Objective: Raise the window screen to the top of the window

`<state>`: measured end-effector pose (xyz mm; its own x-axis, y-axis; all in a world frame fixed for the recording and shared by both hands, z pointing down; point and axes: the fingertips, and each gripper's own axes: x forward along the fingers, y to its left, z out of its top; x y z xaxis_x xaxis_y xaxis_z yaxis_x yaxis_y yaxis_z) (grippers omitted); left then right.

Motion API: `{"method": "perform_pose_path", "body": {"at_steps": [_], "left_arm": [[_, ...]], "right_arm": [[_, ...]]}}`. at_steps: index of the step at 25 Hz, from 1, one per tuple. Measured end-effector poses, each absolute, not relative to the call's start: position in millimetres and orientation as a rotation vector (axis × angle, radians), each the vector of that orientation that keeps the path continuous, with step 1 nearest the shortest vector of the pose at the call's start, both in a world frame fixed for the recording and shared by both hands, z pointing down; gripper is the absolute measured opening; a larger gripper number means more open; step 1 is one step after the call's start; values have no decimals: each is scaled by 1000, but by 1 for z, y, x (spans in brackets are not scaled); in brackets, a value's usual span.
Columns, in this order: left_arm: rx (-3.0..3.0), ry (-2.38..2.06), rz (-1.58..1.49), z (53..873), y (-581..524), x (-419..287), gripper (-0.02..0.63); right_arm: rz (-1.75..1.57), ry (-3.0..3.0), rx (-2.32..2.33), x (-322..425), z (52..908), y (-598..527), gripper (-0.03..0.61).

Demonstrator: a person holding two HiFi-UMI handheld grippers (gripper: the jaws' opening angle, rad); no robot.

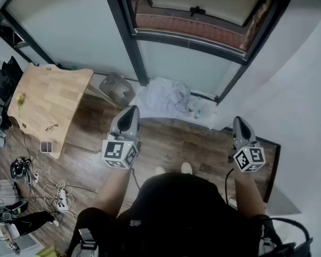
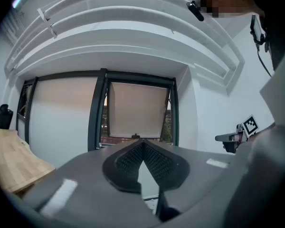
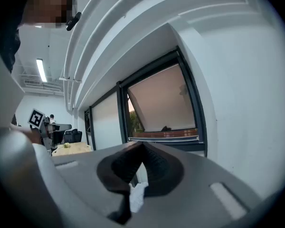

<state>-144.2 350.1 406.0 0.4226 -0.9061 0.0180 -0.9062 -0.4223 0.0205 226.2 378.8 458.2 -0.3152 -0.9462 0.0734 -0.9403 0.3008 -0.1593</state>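
The dark-framed window (image 1: 140, 63) stands ahead of me, above the floor. In its right opening a pale panel (image 2: 135, 109) hangs tilted, with a small black handle (image 2: 135, 136) at its lower edge. Under that edge a reddish strip of outdoors (image 1: 187, 27) shows. The same panel (image 3: 164, 101) and handle (image 3: 166, 128) appear in the right gripper view. My left gripper (image 1: 129, 111) and right gripper (image 1: 239, 122) are held level at waist height, short of the window and touching nothing. Both are shut and empty, their tips (image 2: 142, 144) (image 3: 142, 145) meeting.
A wooden table (image 1: 48, 103) stands at the left. A grey bag (image 1: 117, 88) and a heap of white cloth (image 1: 168, 98) lie on the floor below the window. Cables and a power strip (image 1: 56, 194) lie at the lower left. A white wall (image 1: 299, 90) closes the right.
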Motion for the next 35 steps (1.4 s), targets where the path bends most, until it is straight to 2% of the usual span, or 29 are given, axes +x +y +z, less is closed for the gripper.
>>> {"method": "perform_pose_path", "body": {"at_steps": [13, 25, 35], "left_arm": [[2666, -1633, -29, 398, 347, -156, 6], [2697, -1575, -38, 411, 345, -198, 6], [2651, -1580, -21, 422, 304, -197, 6]], "right_arm": [[-233, 2474, -1882, 214, 450, 381, -2], [-240, 2340, -1923, 176, 442, 397, -2], [-282, 2345, -1910, 178, 463, 333, -2]]}}
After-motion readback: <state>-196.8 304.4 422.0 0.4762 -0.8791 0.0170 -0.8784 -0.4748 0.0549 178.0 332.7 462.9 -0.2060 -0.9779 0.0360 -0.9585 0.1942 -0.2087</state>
